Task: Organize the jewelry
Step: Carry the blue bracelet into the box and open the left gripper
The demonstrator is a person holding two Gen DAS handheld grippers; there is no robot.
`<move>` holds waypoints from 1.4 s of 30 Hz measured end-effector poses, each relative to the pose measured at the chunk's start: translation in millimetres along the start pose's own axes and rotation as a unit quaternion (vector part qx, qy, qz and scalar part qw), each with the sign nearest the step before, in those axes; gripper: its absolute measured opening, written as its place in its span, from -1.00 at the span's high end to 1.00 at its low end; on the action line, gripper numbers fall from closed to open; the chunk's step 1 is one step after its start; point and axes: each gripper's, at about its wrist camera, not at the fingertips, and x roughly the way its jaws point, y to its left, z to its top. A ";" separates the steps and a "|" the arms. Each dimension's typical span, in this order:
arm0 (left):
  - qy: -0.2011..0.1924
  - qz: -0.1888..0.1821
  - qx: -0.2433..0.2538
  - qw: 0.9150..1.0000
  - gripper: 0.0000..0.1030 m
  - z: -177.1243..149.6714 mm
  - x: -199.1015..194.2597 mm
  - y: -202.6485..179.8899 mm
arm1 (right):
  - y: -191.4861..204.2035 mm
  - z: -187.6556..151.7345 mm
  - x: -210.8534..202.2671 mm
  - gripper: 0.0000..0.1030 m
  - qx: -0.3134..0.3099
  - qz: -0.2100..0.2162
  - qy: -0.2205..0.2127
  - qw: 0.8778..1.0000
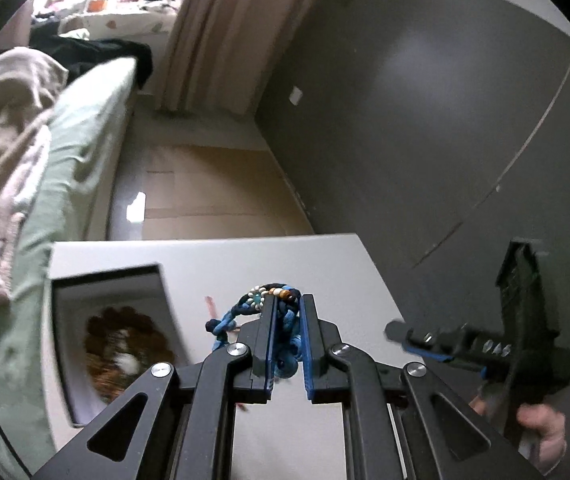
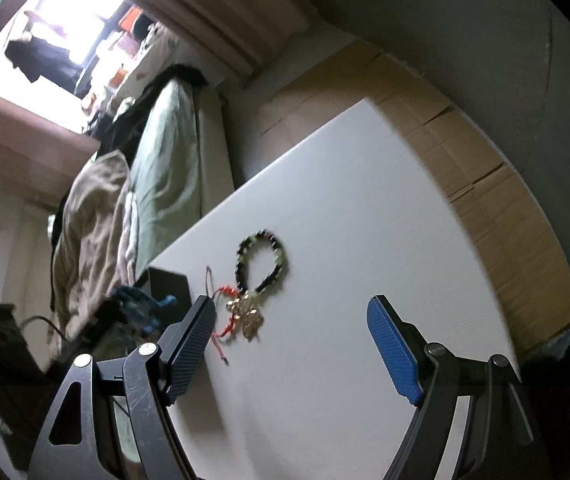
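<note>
My left gripper [image 1: 287,304] is shut on a blue braided bracelet [image 1: 281,312] with white and brown beads, held above the white table [image 1: 325,264]. An open box [image 1: 105,320] with a brown beaded piece [image 1: 125,344] inside lies to its left. My right gripper [image 2: 293,312] is open and empty above the table [image 2: 365,220]; it also shows in the left wrist view [image 1: 405,334]. A dark green beaded bracelet [image 2: 263,264], a gold flower charm [image 2: 247,314] and a red cord [image 2: 221,324] lie on the table just ahead of it. The blue bracelet [image 2: 137,304] shows at its left.
A bed with a green sheet [image 1: 65,160] and a beige blanket [image 1: 1,140] runs along the table's left side. Flattened cardboard [image 2: 485,168] covers the floor beyond the table. A grey wall [image 1: 425,100] stands to the right.
</note>
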 end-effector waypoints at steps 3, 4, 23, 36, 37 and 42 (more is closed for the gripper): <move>-0.013 0.006 -0.014 1.000 0.79 2.1 -8.1 18.1 | 13.6 -3.6 18.0 -0.54 -0.021 -0.010 0.016 1.000; -0.019 0.010 -0.022 1.000 0.79 2.5 -11.7 26.8 | 18.2 -4.9 23.7 -0.54 -0.028 -0.012 0.021 0.999; 0.036 0.096 -0.064 0.993 0.79 -13.3 27.4 97.5 | 50.1 -19.6 62.9 -0.54 -0.074 -0.048 0.047 0.995; 0.017 0.042 -0.137 0.989 -0.31 -7.9 -1.4 110.5 | 48.9 -21.7 66.1 -0.54 -0.079 -0.058 0.054 0.994; 0.014 0.043 -0.139 0.989 -0.31 -7.2 -4.5 111.7 | 48.0 -22.0 67.6 -0.54 -0.079 -0.061 0.055 0.993; 0.010 0.039 -0.150 0.988 -0.31 -5.4 -10.6 114.8 | 46.9 -22.8 77.9 -0.54 -0.087 -0.082 0.061 0.991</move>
